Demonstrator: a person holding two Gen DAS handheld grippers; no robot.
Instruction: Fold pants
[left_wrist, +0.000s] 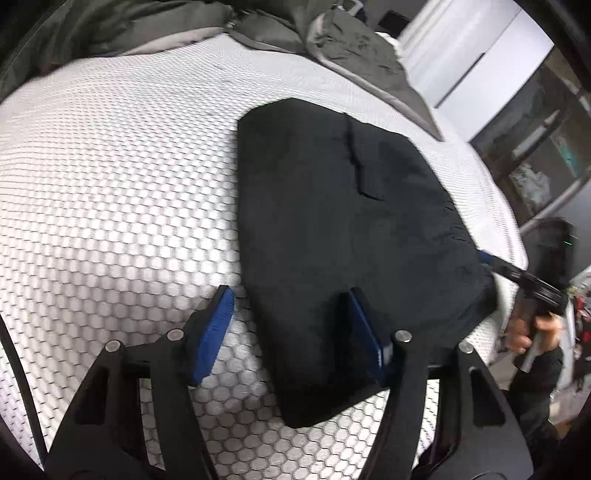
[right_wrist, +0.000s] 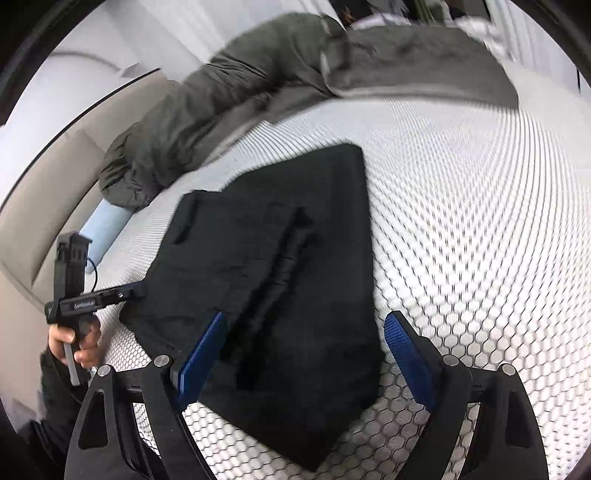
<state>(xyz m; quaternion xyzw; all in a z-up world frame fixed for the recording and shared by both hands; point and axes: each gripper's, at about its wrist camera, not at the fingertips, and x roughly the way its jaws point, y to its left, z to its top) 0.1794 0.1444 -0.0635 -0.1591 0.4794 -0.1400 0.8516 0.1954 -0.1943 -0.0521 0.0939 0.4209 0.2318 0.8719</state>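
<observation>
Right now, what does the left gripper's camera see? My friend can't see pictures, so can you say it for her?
Folded black pants lie flat on a white honeycomb-patterned bed. The open left gripper straddles their near edge, and the right gripper touches the far right edge. A gray blanket is bunched behind.

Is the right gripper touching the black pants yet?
Cannot tell. In the right wrist view the right gripper stands open over the pants; whether a blue pad rests on the cloth is unclear.
</observation>
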